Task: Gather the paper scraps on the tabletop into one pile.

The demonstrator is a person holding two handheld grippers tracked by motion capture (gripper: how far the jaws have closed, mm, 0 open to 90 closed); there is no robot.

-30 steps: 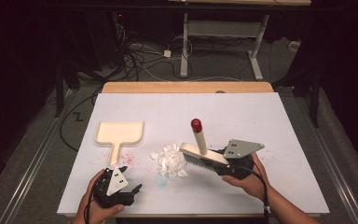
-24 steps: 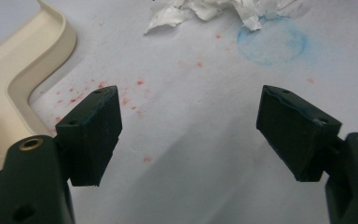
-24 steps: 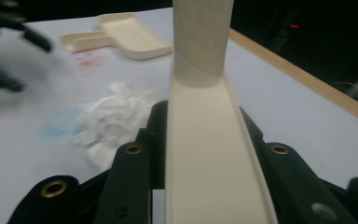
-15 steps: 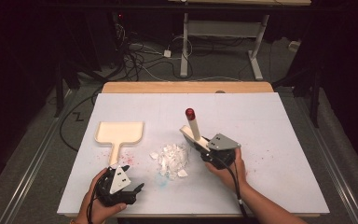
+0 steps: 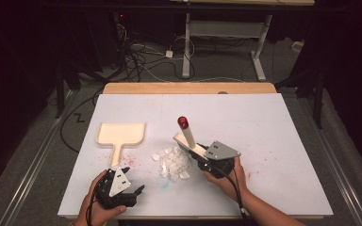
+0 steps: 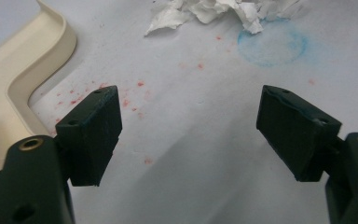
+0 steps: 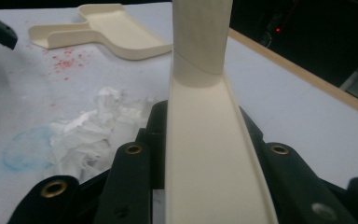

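Observation:
A cream dustpan (image 5: 121, 134) lies flat on the white table, its handle pointing toward me. A pile of torn white paper scraps (image 5: 172, 162) sits to its right. My right gripper (image 5: 201, 161) is shut on a cream hand brush (image 5: 188, 139) with a red-tipped handle, at the pile's right edge. The right gripper view has the brush back (image 7: 200, 154) clamped between the black jaws, with the scraps (image 7: 93, 130) at left. My left gripper (image 5: 133, 181) rests open near the front edge. Its pads (image 6: 93, 130) stand wide apart over bare table, beside the dustpan handle (image 6: 18, 79).
Red specks and a faint blue ring (image 6: 272, 42) stain the table surface (image 5: 264, 122). A wooden strip (image 5: 188, 88) borders the far edge. Beyond it are cables and table legs (image 5: 187, 47) on a dark floor.
My right gripper has carried the brush leftward and down, up against the paper pile, and the scraps have bunched toward the left. The left gripper has stayed put.

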